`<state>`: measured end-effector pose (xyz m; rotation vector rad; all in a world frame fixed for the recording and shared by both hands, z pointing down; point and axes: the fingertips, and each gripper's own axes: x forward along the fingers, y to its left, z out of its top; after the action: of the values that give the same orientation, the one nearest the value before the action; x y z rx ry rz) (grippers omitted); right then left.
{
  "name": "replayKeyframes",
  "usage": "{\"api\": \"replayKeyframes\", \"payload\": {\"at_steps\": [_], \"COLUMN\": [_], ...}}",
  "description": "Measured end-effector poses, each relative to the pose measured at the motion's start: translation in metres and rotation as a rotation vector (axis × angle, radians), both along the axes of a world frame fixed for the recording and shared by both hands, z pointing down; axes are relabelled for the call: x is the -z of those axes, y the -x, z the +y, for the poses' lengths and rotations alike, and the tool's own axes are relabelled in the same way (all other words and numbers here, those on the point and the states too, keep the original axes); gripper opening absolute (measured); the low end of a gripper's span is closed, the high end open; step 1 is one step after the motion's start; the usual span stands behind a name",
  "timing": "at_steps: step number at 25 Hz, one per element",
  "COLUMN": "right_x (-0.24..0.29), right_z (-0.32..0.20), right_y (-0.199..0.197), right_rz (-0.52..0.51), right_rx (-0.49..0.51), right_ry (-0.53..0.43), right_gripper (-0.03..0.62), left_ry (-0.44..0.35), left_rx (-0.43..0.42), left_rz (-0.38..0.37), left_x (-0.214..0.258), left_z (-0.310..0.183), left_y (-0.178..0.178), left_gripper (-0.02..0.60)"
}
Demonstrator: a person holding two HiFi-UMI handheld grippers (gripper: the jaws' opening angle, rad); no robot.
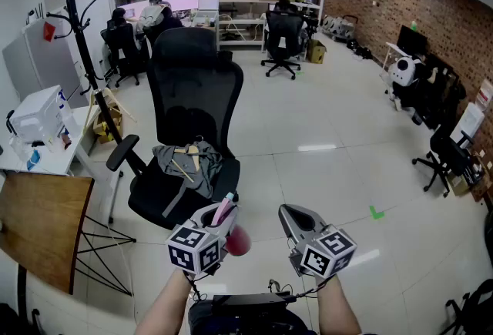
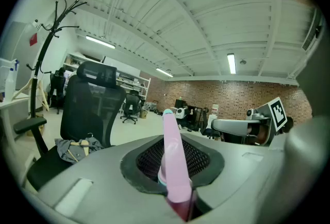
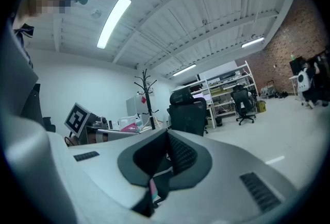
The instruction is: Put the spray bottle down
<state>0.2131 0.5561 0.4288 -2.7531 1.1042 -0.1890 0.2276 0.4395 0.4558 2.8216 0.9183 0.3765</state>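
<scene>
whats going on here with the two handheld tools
A person holds a claw in each hand. The left claw is clamped on a pink spray bottle, held in the air in front of a black office chair with clothes on its seat. The right claw is shut and empty beside it. The bottle has not been set down yet.

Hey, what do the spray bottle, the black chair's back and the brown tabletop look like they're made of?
Spray bottle: likely plastic, smooth matte pink top, reddish body. Chair back: probably black mesh, slightly see-through. Tabletop: wood or wood-look laminate, brown with faint streaks.
</scene>
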Motion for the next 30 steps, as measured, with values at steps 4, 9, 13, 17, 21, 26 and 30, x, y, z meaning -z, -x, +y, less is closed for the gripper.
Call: {"api": "replayKeyframes", "payload": {"at_steps": [4, 9, 13, 17, 21, 26, 30], "right_x": [-0.003, -0.006, -0.005, -0.005, -0.001, 0.009, 0.013], "right_z": [-0.01, -0.039, -0.073, -0.12, -0.178, -0.256, -0.316], "right_y": [-0.004, -0.007, -0.013, -0.015, -0.016, -0.009, 0.0], "right_rz": [-0.014, -0.023, -0.028, -0.03, -0.03, -0.02, -0.014], "right_rx": [0.022, 0.085, 0.152, 0.226, 0.305, 0.417, 0.504], "right_ry": [0.008, 0.006, 0.013, 0.017, 0.017, 0.023, 0.036], "right_gripper": [0.005, 0.005, 0.005, 0.005, 0.005, 0.005, 0.005], "left_ry": [0.002, 0.001, 0.005, 0.008, 0.011, 0.023, 0.04], "left_rx": [0.035, 0.103, 0.175, 0.256, 0.34, 0.455, 0.554], "left_rz": [0.0, -0.006, -0.01, -0.009, -0.014, -0.012, -0.006], "left_x": [0.001, -0.003, -0.003, -0.003, -0.001, 0.004, 0.006], "left_z": [-0.015, -0.047, -0.084, -0.133, -0.191, -0.267, -0.329], "left_y": [-0.001, 0.0, 0.004, 0.012, 0.022, 0.042, 0.063], "left_gripper": [0.078, 0.078, 0.078, 0.078, 0.078, 0.078, 0.078]}}
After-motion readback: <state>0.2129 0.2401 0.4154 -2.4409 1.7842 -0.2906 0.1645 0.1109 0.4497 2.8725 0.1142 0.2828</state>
